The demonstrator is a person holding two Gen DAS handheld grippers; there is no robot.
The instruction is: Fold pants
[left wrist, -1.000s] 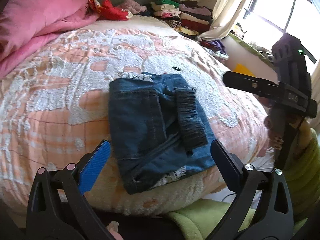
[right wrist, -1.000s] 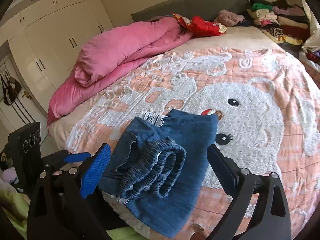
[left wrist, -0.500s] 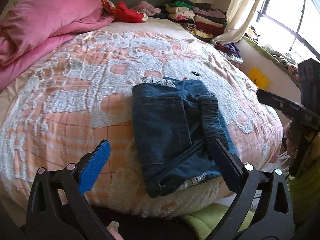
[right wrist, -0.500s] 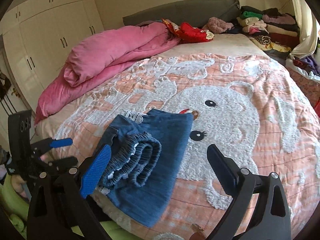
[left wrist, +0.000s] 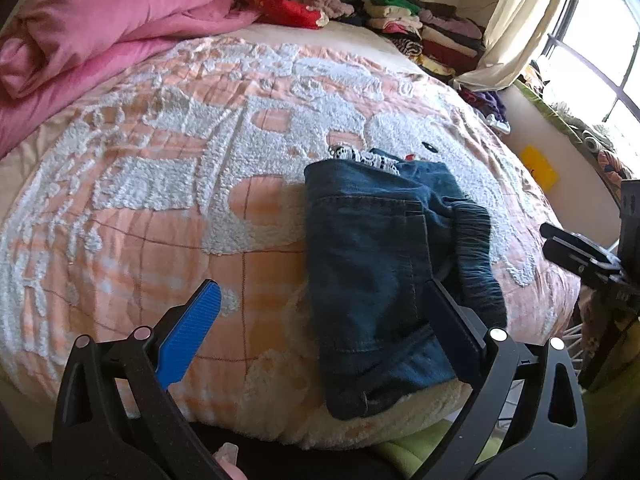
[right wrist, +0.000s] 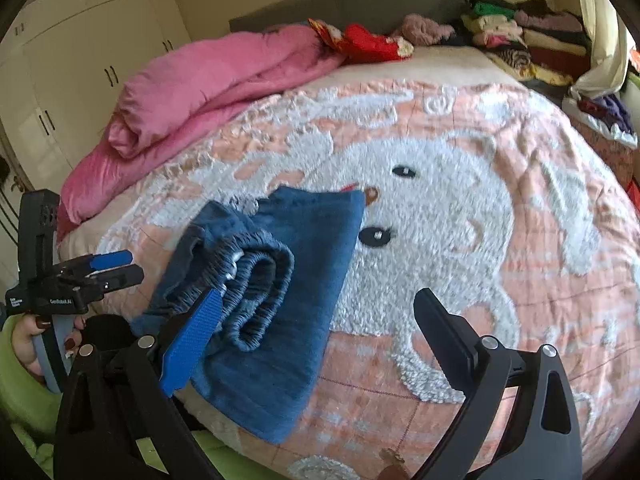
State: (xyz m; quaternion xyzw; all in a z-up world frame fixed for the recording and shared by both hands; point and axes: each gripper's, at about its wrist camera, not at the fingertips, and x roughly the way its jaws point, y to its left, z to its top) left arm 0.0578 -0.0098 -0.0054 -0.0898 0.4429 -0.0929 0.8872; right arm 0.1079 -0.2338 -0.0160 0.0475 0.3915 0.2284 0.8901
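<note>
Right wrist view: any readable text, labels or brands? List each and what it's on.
"GenRobot.AI": white print on the black body of the left claw, held at the left edge.
A second small white label further left on that body: too small to read.
Jeans, bedspread, wardrobe doors: no text.

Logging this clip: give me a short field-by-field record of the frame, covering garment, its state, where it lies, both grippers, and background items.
garment: blue denim pants with elastic waistband
state: folded into a compact bundle, waistband on top, nothing gripping it
location: near edge of the peach and white tufted bedspread
left gripper: open, empty, held above the bedspread beside the pants
right gripper: open, empty, held over the pants and bedspread
background: rolled pink duvet at far left; stack of folded clothes at far right by the headboard
task status: fold looks complete
</note>
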